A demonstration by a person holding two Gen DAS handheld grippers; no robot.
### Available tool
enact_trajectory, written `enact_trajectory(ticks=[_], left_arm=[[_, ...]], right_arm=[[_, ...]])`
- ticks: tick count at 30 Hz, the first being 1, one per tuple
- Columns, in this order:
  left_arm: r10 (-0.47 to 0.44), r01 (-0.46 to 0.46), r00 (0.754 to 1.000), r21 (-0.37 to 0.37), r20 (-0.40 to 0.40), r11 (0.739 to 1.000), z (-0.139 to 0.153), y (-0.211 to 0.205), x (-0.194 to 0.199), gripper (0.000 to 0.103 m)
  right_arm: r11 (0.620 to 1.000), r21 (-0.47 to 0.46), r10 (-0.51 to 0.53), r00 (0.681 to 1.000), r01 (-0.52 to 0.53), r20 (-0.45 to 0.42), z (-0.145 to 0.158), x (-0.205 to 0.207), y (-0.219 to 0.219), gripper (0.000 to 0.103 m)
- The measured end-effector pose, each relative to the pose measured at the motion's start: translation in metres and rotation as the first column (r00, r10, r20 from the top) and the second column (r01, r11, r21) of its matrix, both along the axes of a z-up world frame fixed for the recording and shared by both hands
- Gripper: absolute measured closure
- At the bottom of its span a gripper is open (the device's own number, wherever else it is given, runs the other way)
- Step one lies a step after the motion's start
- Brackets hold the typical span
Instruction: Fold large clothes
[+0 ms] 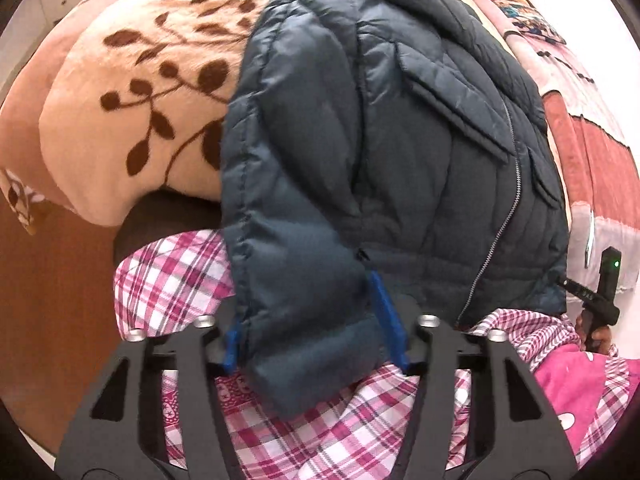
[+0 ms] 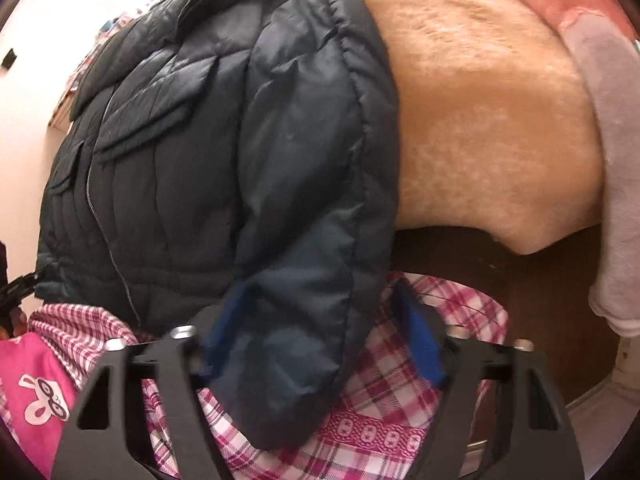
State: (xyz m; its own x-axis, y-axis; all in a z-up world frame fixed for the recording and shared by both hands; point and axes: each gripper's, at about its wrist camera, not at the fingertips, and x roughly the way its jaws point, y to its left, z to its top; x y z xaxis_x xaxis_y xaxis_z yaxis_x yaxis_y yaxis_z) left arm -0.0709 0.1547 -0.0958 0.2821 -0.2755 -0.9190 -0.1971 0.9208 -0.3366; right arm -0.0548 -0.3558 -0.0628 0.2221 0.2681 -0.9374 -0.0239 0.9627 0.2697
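Observation:
A dark navy quilted puffer jacket lies front up on the bed, zipper and chest pockets showing; it also fills the right wrist view. One sleeve hangs toward me between the blue pads of my left gripper, whose jaws stand wide apart around the cuff. The other sleeve hangs between the pads of my right gripper, also wide apart. The right gripper also shows at the far right of the left wrist view.
The jacket rests on a peach blanket with brown leaf print, plain peach in the right wrist view. Pink plaid bedding and a pink rabbit-print cloth lie near me. Wooden floor is at left.

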Motion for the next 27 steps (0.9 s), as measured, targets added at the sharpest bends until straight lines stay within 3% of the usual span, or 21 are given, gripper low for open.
enact_trajectory(ticks=[4, 7, 12, 19, 23, 27], left_arm=[[0.016, -0.014, 1.000, -0.074, 0.025, 0.997, -0.002, 0.008, -0.007, 0.087], [-0.003, 0.009, 0.997, -0.080, 0.073, 0.997, 0.006, 0.003, -0.009, 0.094], [0.008, 0.023, 0.976, -0.138, 0.219, 0.990, 0.048, 0.005, -0.012, 0.096], [-0.020, 0.078, 0.877, -0.101, 0.481, 0.992, 0.144, -0.003, -0.013, 0.096], [-0.013, 0.077, 0.843, -0.098, 0.538, 0.992, 0.170, 0.006, -0.017, 0.096], [-0.017, 0.084, 0.831, -0.095, 0.556, 0.992, 0.177, 0.011, -0.034, 0.095]], right_arm=[[0.998, 0.061, 0.031, 0.999, -0.029, -0.035, -0.004, -0.007, 0.004, 0.080], [0.990, 0.142, 0.013, 1.000, -0.011, -0.015, 0.003, -0.014, -0.002, 0.091], [0.960, 0.280, -0.047, 0.996, 0.024, 0.077, 0.039, -0.019, -0.011, 0.093], [0.914, 0.405, -0.113, 0.953, -0.011, 0.281, 0.121, -0.014, -0.019, 0.093], [0.899, 0.437, -0.160, 0.926, -0.005, 0.341, 0.149, -0.021, -0.030, 0.093], [0.893, 0.449, -0.194, 0.913, 0.013, 0.359, 0.157, -0.036, -0.044, 0.093]])
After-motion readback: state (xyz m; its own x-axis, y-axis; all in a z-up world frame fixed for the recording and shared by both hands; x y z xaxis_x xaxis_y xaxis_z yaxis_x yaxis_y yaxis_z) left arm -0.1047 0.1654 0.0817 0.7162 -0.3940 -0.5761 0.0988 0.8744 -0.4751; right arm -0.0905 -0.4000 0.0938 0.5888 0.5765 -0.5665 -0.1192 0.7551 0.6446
